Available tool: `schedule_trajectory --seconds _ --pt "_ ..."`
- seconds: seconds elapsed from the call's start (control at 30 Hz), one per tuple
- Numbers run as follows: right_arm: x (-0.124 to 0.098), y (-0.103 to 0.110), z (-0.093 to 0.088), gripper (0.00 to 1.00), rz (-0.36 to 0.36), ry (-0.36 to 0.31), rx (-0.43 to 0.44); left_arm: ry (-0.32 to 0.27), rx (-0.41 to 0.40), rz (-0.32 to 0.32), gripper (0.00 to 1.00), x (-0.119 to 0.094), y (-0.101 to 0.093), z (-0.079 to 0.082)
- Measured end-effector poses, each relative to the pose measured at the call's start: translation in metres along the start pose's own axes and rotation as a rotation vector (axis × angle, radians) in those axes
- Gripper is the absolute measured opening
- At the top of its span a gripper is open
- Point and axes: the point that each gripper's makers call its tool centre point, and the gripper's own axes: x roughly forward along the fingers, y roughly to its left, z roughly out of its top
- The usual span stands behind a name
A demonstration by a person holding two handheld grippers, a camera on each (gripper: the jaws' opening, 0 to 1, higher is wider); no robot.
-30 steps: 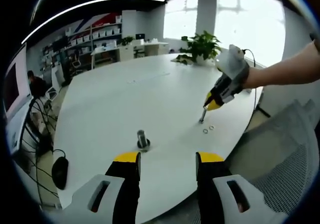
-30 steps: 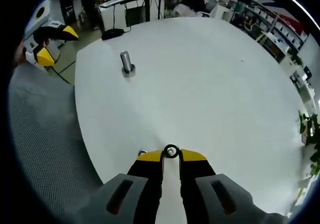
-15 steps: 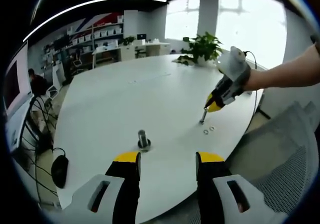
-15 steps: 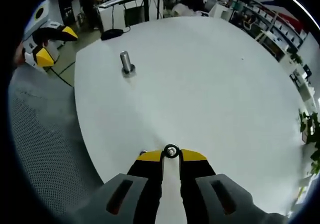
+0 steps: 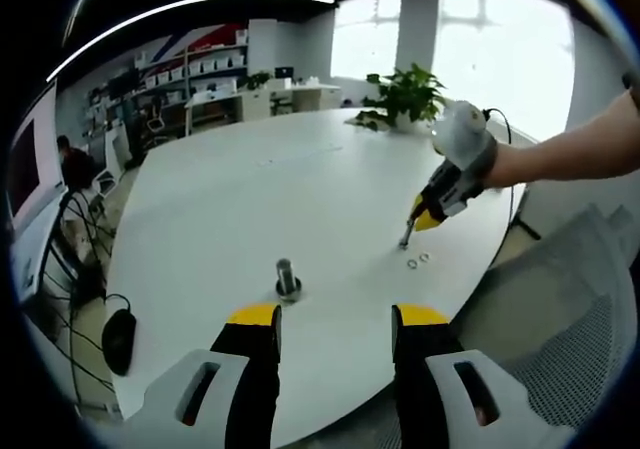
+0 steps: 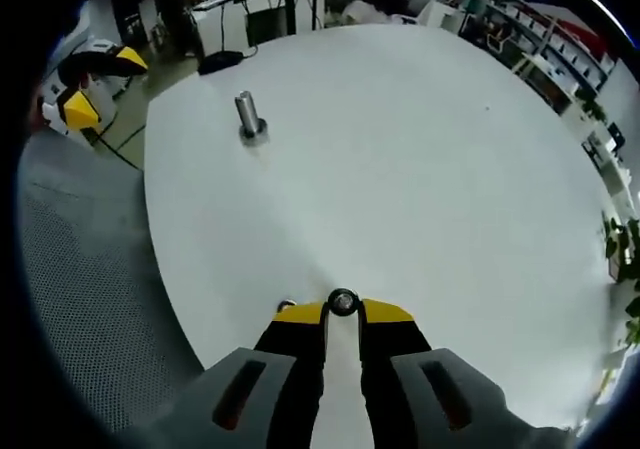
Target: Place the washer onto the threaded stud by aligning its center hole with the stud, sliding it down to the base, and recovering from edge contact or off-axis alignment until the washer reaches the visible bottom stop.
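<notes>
A short threaded stud (image 5: 287, 279) stands upright on the white round table (image 5: 250, 199), just ahead of my left gripper (image 5: 336, 317), which is open with nothing between its fingers. In the right gripper view the stud (image 6: 246, 117) stands far off at the upper left. My right gripper (image 6: 343, 314) is shut on a small metal washer (image 6: 343, 302), held at the fingertips close above the table's near edge. From the left gripper view, the right gripper (image 5: 422, 212) hangs tilted over the table's right side. Two loose washers (image 5: 417, 261) lie below it.
A grey mesh chair (image 5: 560, 309) stands by the table's edge at the right. At the table's far end is a potted plant (image 5: 405, 94). A black mouse with cables (image 5: 120, 341) lies at the left. The left gripper (image 6: 90, 84) shows beyond the table edge, over a mesh chair (image 6: 90, 299).
The right gripper has shifted and tilted slightly while keeping the washer. The stud, the loose washers and the left gripper have stayed put.
</notes>
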Motion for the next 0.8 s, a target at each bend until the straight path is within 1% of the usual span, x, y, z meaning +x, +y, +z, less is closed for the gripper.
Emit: schedule_trajectory --seconds 0.17,0.5,0.63,0.67,0.8 --pt "0.010 0.001 -0.006 0.13 0.013 0.018 0.022 0.002 -0.004 0.004 0.43 0.000 0.001 -0.001" --pt "0.029 -0.001 -0.013 0.14 0.026 0.057 0.034 0.006 -0.009 0.007 0.43 0.001 0.002 -0.002" --pt "0.034 0.000 -0.016 0.14 0.027 0.071 0.025 0.008 -0.012 0.004 0.43 0.000 0.002 -0.002" --pt "0.032 -0.002 -0.013 0.14 0.020 0.053 0.034 0.008 -0.011 0.004 0.43 0.001 0.001 -0.002" --pt "0.032 -0.002 -0.013 0.14 0.027 0.068 0.022 0.009 -0.011 0.007 0.43 0.001 0.002 -0.003"
